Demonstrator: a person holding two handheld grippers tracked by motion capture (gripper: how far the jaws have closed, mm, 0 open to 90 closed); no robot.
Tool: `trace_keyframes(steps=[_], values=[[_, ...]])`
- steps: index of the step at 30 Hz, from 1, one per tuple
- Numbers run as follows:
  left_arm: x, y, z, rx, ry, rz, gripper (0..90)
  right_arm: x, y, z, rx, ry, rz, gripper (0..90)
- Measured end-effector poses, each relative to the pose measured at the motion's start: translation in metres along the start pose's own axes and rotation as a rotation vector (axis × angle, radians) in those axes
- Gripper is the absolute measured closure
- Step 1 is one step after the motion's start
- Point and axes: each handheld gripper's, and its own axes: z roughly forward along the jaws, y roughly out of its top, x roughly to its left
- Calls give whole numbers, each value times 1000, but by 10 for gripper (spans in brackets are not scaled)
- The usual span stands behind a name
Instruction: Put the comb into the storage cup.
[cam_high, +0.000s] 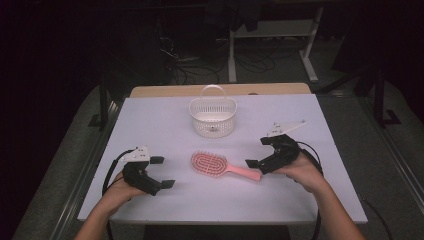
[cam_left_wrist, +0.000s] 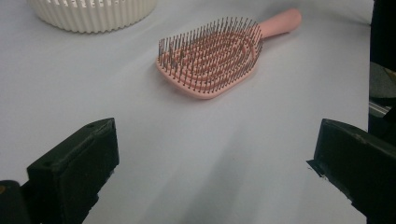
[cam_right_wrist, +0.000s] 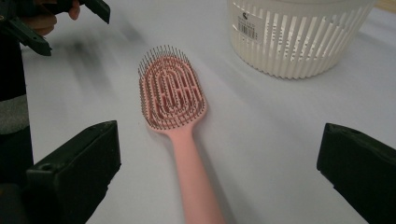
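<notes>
A pink hairbrush (cam_high: 220, 166) lies bristles up at the middle of the white table, with its handle pointing right. My left gripper (cam_high: 162, 172) rests open to the left of the brush head, a short gap away. In the left gripper view the brush (cam_left_wrist: 210, 58) lies ahead of the wide-apart jaws (cam_left_wrist: 215, 168). My right gripper (cam_high: 258, 152) stands open at the handle's end. In the right gripper view the handle of the brush (cam_right_wrist: 173, 98) runs back between the spread jaws (cam_right_wrist: 219, 154), and nothing is gripped.
A white slatted basket (cam_high: 213, 117) with a hoop handle stands behind the brush, toward the table's far edge; its wall also shows in both gripper views (cam_left_wrist: 93, 14) (cam_right_wrist: 299, 37). The white tabletop (cam_high: 150, 125) is bordered by dark floor, cables and desk legs beyond.
</notes>
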Motion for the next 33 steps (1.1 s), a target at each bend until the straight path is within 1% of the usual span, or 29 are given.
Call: trace_keyframes(steps=[14,22,33], values=[[-1,0,1,-3,-3,-3,2,-2,21,11,-7,18,-25,0],[-1,1,0,-8,-6,-4,2,-3,31,15,-18,24,-20,0],[-1,0,1,-7,-6,-7,2,-4,42,23,-26,32,-33,0]])
